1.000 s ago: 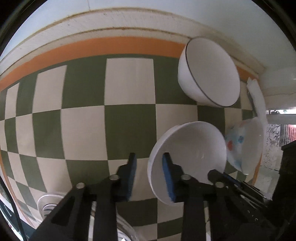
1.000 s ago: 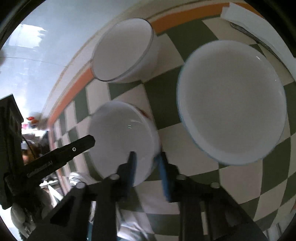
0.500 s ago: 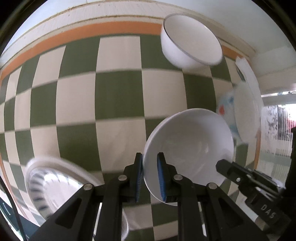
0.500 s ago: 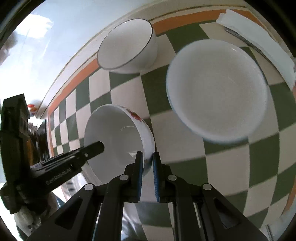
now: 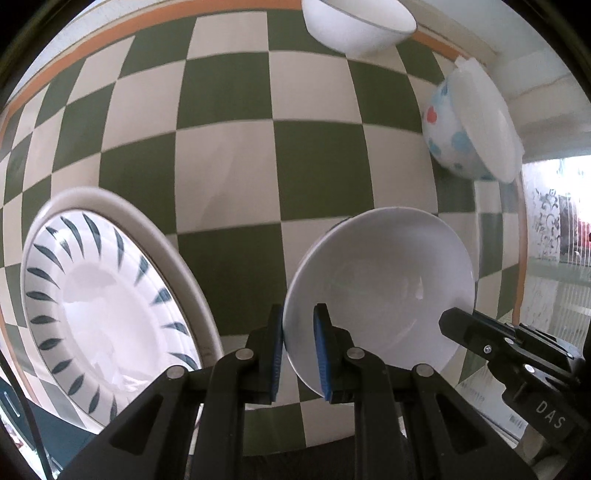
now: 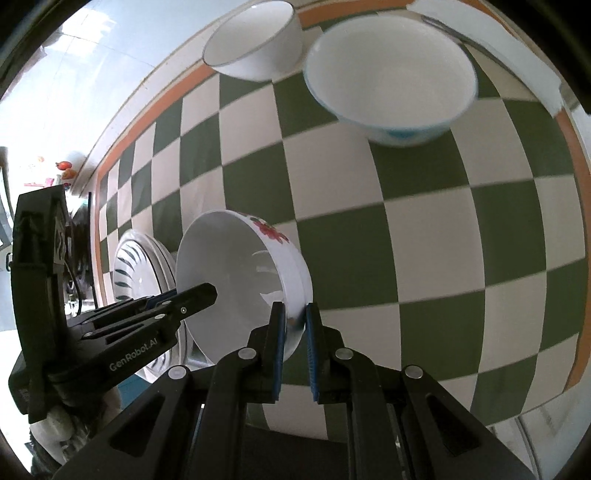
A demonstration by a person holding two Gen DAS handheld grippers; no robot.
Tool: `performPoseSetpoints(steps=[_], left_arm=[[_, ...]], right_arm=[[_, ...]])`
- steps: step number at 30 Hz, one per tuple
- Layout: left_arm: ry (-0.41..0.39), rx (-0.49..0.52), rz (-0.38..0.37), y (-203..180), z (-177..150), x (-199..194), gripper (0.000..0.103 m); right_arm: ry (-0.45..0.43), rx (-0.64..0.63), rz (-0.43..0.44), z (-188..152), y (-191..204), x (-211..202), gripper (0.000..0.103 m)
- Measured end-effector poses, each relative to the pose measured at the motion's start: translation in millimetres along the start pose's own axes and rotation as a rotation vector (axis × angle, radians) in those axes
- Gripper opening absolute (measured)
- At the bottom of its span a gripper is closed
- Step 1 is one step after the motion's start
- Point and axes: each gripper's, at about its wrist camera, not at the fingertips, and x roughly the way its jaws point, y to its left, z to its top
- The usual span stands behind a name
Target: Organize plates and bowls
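Observation:
Both grippers hold one small white bowl with a red flower print (image 6: 236, 280) by opposite sides of its rim, lifted above the checkered cloth. My left gripper (image 5: 298, 332) is shut on the rim of the bowl (image 5: 384, 288) on one side. My right gripper (image 6: 295, 328) is shut on the rim on the other side. The right gripper's body (image 5: 517, 362) shows in the left wrist view, and the left gripper's body (image 6: 122, 332) in the right wrist view. A plate with dark blue leaf marks (image 5: 107, 302) lies below and to the left; it also shows in the right wrist view (image 6: 136, 266).
A white bowl with a thin dark rim (image 6: 255, 40) and a larger white bowl with blue dots (image 6: 391, 74) stand at the far side of the green-and-cream checkered cloth (image 6: 406, 240). In the left wrist view they are the white bowl (image 5: 354, 22) and the dotted bowl (image 5: 469, 122).
Both grippers closed on the flower bowl's rim and lifted it toward the near left. The leaf-marked plate came into fuller view beneath.

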Motion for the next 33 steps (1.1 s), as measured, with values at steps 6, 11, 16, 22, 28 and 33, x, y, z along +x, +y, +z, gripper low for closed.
performPoseSetpoints(steps=[6,11,16,22,28,33], left_arm=[[0.017,0.012,0.014,-7.5,-3.9,9.9,0.014],[0.013,0.018,0.022,-15.3,2.7,14.2,0.014],[0.019,0.009,0.021,-15.5,-0.5,11.0,0.014],[-0.112,-0.003,0.012,-18.9,-9.3,-46.4,0.014],[-0.211,0.032,-0.065,-50.2,30.5,-87.6,0.024],[-0.158,0.03,-0.069,-75.1,98.3,-57.5,0.024]], right_arm=[[0.02,0.022,0.001,-3.1,-8.0,11.2,0.012],[0.035,0.035,0.006,-4.7,-15.0,13.9,0.012],[0.062,0.057,0.023,-5.2,-21.0,19.0,0.013],[0.033,0.084,0.078,-4.7,-35.8,-13.4,0.017],[-0.124,0.115,0.107,16.6,-60.3,-76.9,0.048],[-0.201,0.158,0.083,63.8,-86.8,-88.7,0.05]])
